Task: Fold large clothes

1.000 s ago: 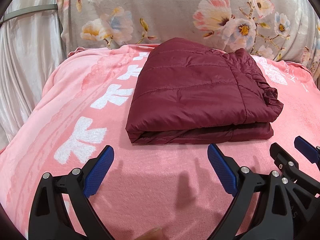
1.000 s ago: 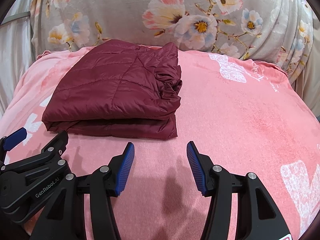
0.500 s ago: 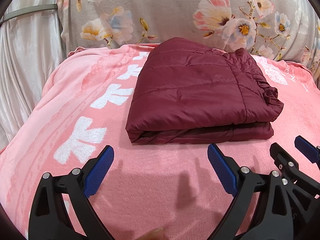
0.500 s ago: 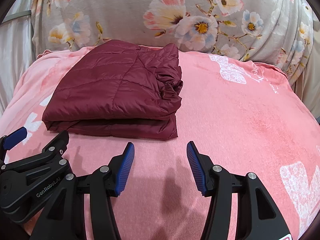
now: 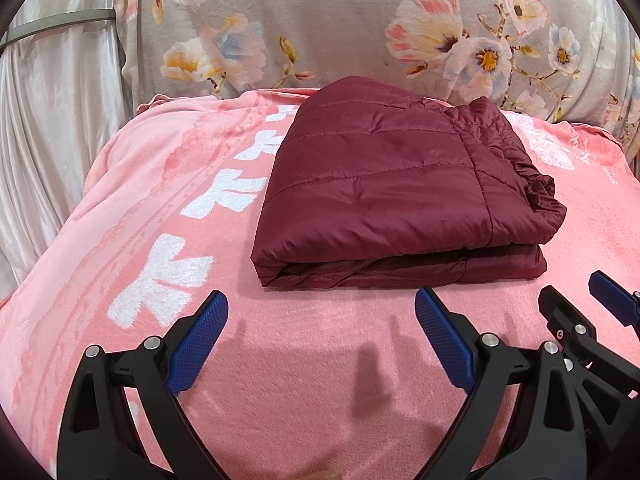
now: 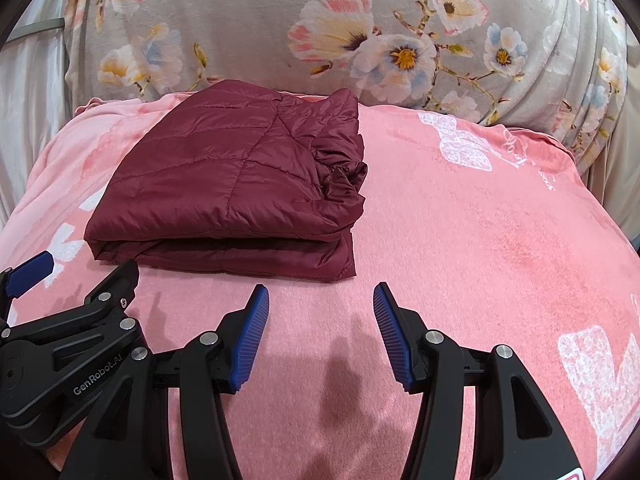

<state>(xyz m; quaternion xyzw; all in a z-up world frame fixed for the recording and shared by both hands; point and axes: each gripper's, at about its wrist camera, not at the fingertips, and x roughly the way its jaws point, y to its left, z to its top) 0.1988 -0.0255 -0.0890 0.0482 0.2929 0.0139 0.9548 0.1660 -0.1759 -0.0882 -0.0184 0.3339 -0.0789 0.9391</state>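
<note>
A dark red quilted jacket (image 5: 392, 184) lies folded into a thick rectangle on the pink blanket (image 5: 160, 184). It also shows in the right wrist view (image 6: 232, 188), up and to the left. My left gripper (image 5: 322, 312) is open and empty, hovering over the blanket just in front of the jacket's near edge. My right gripper (image 6: 320, 304) is open and empty, in front of the jacket's right near corner. Each gripper appears at the edge of the other's view.
The pink blanket (image 6: 480, 240) with white print covers the surface. A grey floral cushion (image 5: 360, 28) stands behind the jacket. A pale satin curtain (image 5: 48, 120) hangs at the left. Bare blanket lies right of the jacket.
</note>
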